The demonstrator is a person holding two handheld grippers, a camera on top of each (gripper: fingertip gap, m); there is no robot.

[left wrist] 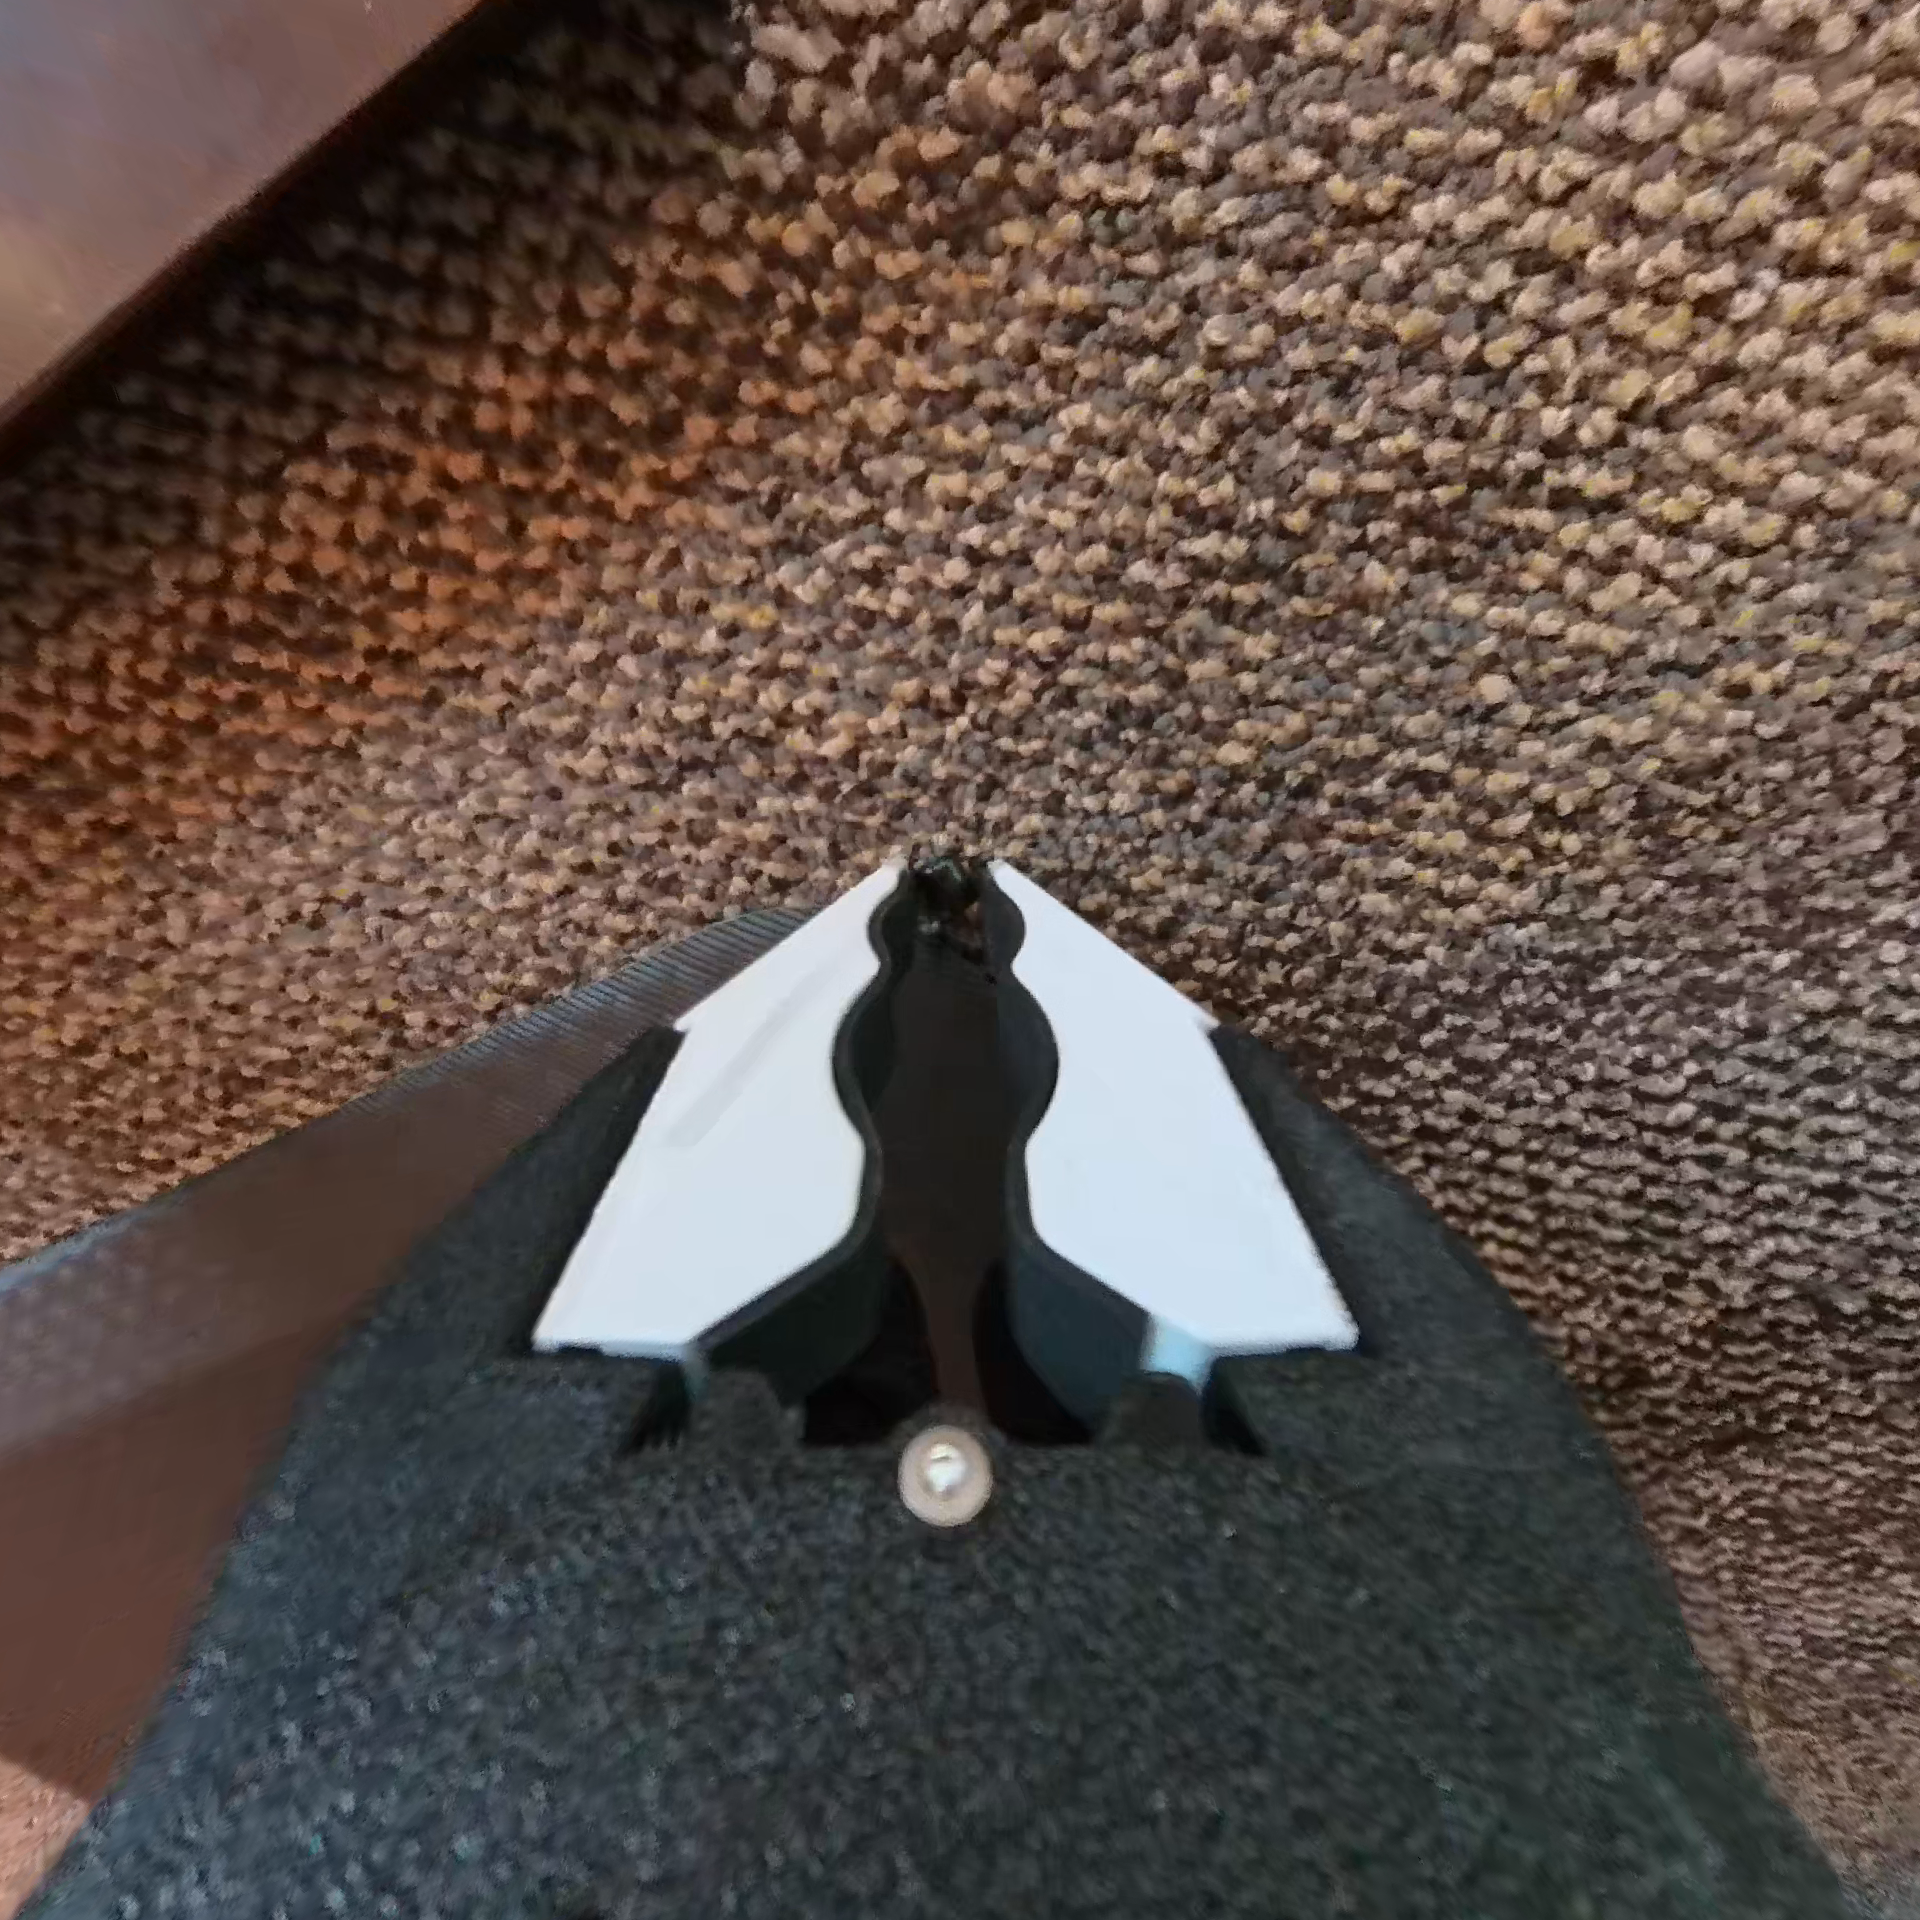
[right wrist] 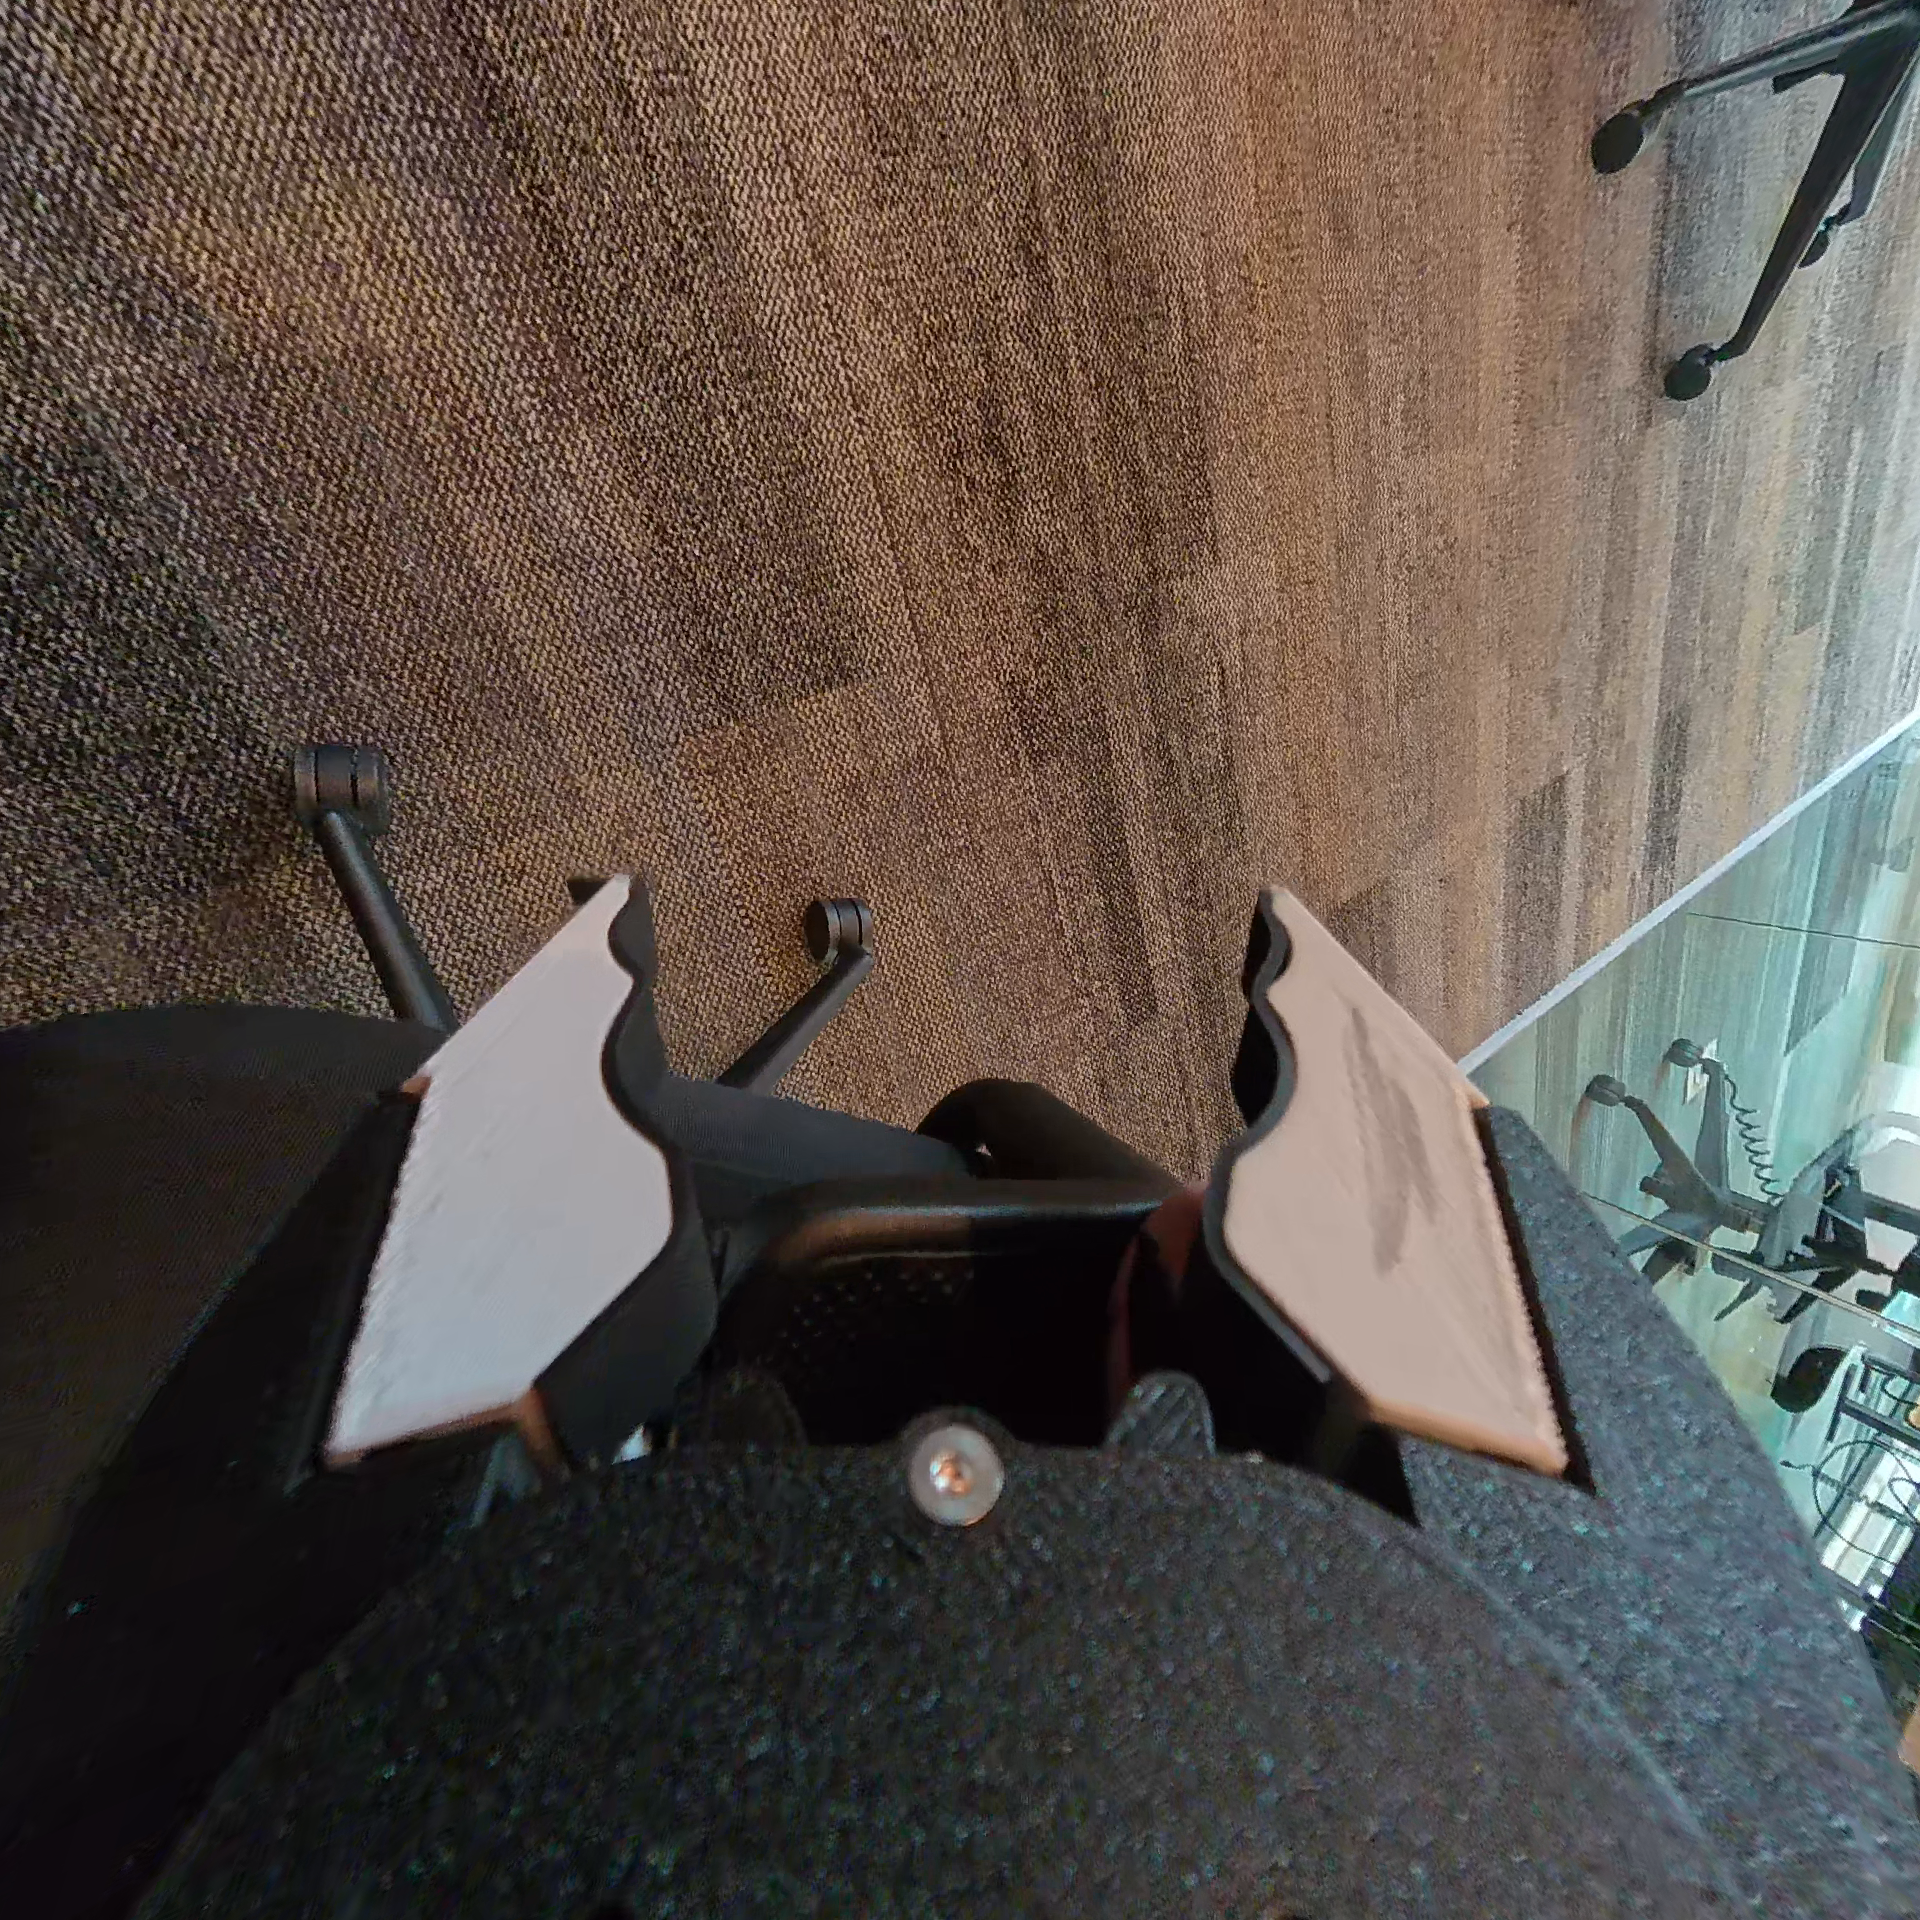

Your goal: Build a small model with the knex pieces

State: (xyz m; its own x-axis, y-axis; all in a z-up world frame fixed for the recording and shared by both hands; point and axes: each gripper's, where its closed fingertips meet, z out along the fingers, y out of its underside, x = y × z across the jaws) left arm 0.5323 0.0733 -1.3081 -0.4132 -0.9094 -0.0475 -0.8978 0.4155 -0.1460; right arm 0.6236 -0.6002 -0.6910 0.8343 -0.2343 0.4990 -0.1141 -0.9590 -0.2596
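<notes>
My left gripper (left wrist: 945,871) is shut, with its white fingers (left wrist: 1132,1143) meeting at the tips. It points down close over brown speckled carpet (left wrist: 1143,468). A small rough black bit (left wrist: 943,896) shows right at the tips; I cannot tell what it is or whether it is held. My right gripper (right wrist: 945,899) is open and empty, with its jaws wide apart. It hangs over a black office chair (right wrist: 935,1236). The chair's seat lies under and between the fingers, and its legs and casters (right wrist: 341,781) spread out on the carpet beyond.
A brown wooden surface (left wrist: 156,156) crosses the upper left of the left wrist view. A dark ridged edge (left wrist: 644,966) runs beside the left finger. A second chair base (right wrist: 1766,177) stands on the striped carpet (right wrist: 935,416), and a glass wall (right wrist: 1704,1039) runs along the right.
</notes>
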